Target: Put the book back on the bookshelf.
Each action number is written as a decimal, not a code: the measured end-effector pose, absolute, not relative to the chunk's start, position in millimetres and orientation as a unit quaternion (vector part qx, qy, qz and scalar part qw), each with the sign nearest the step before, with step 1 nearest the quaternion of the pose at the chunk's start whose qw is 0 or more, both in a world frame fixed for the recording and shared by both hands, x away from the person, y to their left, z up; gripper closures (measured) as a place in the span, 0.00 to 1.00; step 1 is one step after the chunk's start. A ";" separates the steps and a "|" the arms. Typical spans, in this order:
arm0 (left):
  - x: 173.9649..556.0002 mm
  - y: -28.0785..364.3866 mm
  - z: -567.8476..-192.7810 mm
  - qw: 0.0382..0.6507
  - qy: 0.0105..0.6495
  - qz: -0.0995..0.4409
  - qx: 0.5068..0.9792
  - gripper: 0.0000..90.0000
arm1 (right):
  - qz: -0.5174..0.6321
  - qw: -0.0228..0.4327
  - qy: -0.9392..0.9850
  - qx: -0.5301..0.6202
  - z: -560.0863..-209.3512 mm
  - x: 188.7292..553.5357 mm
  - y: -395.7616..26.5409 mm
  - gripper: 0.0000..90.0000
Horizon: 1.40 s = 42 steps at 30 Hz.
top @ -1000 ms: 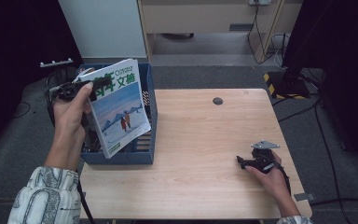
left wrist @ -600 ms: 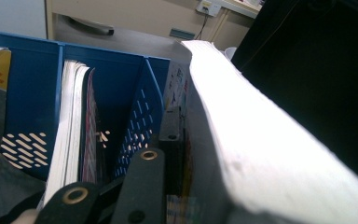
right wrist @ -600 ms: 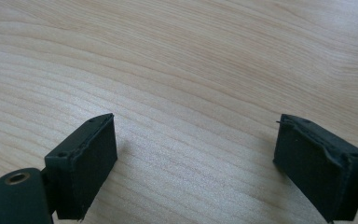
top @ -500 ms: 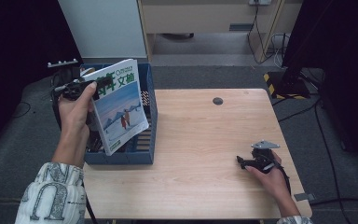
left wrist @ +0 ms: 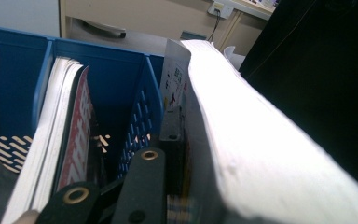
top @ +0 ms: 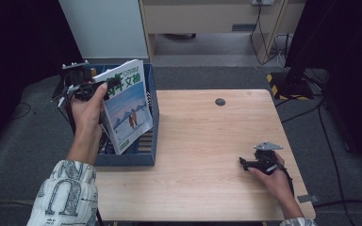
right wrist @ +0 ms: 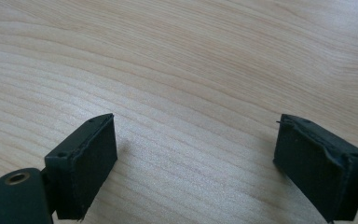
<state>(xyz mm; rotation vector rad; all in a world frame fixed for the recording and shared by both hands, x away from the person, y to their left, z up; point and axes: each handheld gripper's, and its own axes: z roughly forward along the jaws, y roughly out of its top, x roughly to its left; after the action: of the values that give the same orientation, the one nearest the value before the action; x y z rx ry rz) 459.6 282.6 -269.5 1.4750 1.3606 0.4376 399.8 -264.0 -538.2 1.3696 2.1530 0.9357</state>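
The left tongs [top: 104, 88] are gripping a book [top: 126, 106] by its upper corner, standing upright and tilted over the blue rack [top: 153, 120]. The right tongs [right wrist: 196, 163] are resting apart on the table [top: 207, 141].

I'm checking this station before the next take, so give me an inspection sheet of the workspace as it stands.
Surface: light wooden table, bare apart from a small dark round spot near the far edge.
Job's things: magazine tilted over the blue file rack at the table's left end; other magazines stand in the rack.
Clutter: nothing seen.
Grippers: left gripper shut on the magazine, its jaw against the spine side; right gripper open, resting on the table.
Cables: loose cables on the floor beyond the table.
Surroundings: grey carpet, white cabinet, black curtain at right.
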 end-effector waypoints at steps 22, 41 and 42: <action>461.8 261.9 -277.7 0.562 0.538 0.165 0.606 0.80 | 0.336 0.210 0.775 0.492 -538.2 399.8 -264.1 0.15; 469.7 250.5 -303.1 0.580 0.522 0.182 0.599 0.79 | 0.336 0.209 0.774 0.494 -538.1 399.6 -263.9 0.15; 469.6 250.0 -304.1 0.579 0.521 0.184 0.599 0.79 | 0.336 0.209 0.774 0.494 -538.2 399.7 -263.9 0.15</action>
<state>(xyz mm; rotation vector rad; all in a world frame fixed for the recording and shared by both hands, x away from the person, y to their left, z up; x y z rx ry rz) 469.6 250.0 -304.1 1.4003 1.2192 0.4314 399.7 -263.9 -538.2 1.3732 2.1541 0.9353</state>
